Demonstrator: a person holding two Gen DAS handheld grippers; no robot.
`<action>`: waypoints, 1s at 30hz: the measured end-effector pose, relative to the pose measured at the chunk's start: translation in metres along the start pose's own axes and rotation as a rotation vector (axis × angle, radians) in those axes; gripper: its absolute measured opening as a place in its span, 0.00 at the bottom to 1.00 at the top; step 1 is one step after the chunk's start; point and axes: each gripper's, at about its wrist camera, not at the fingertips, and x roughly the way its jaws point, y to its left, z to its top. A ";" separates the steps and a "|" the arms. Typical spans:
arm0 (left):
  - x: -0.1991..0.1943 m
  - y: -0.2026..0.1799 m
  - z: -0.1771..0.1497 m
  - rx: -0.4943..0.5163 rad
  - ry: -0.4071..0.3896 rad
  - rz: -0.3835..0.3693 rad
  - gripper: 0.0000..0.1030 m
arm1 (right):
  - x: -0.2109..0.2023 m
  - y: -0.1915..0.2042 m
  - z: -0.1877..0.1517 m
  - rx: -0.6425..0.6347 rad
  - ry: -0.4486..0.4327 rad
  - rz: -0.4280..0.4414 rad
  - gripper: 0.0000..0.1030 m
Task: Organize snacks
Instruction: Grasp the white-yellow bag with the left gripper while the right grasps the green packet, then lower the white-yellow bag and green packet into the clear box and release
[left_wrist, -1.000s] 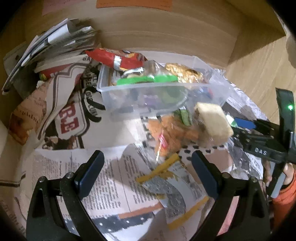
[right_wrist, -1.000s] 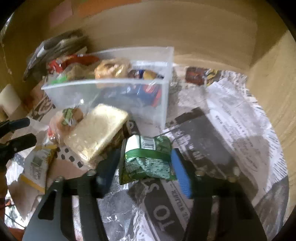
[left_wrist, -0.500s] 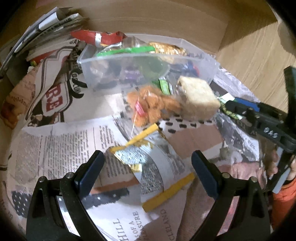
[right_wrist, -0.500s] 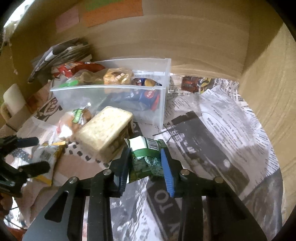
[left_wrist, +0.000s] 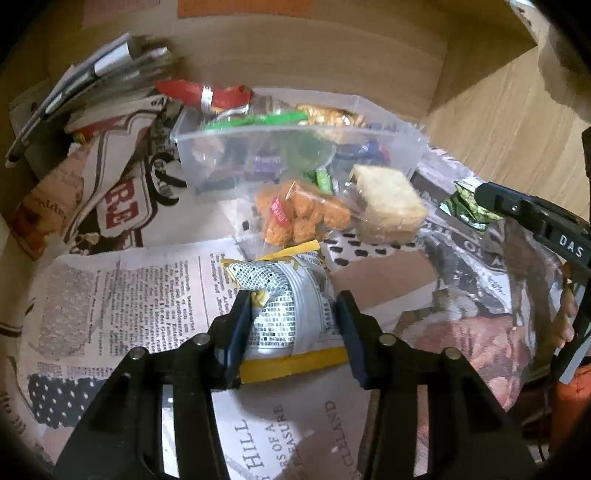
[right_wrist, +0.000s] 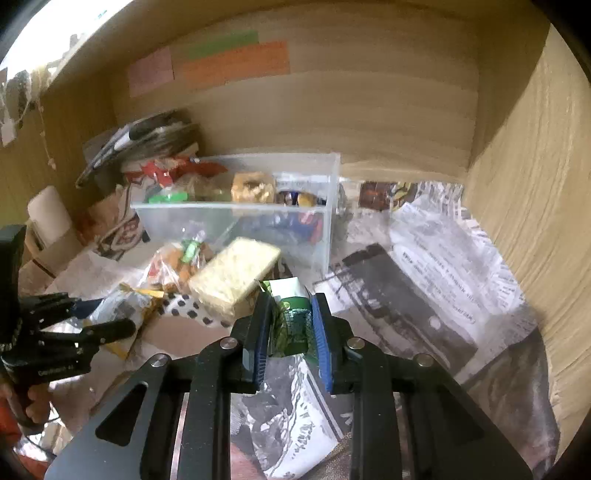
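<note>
Right tool (right_wrist: 288, 328) pinches the green packet (right_wrist: 291, 321) clear of the newspaper, left tool (left_wrist: 291, 325) brackets and apparently grips the yellow-grey packet (left_wrist: 284, 306) on the newspaper (left_wrist: 122, 295), both presumably bound for the clear bin (right_wrist: 236, 221) behind.

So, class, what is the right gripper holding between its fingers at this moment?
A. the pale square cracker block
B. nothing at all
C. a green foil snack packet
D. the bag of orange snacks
C: in the right wrist view the right gripper is closed on the green foil snack packet, with the cracker block lying apart beside it.
</note>
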 end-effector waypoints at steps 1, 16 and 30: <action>-0.003 -0.002 0.002 0.002 -0.014 0.004 0.45 | -0.003 0.000 0.002 0.004 -0.010 0.002 0.20; -0.049 0.000 0.065 0.017 -0.191 -0.021 0.44 | -0.030 0.002 0.040 0.006 -0.147 0.022 0.20; -0.027 -0.003 0.126 0.055 -0.251 0.006 0.39 | -0.013 0.006 0.085 -0.015 -0.212 0.054 0.20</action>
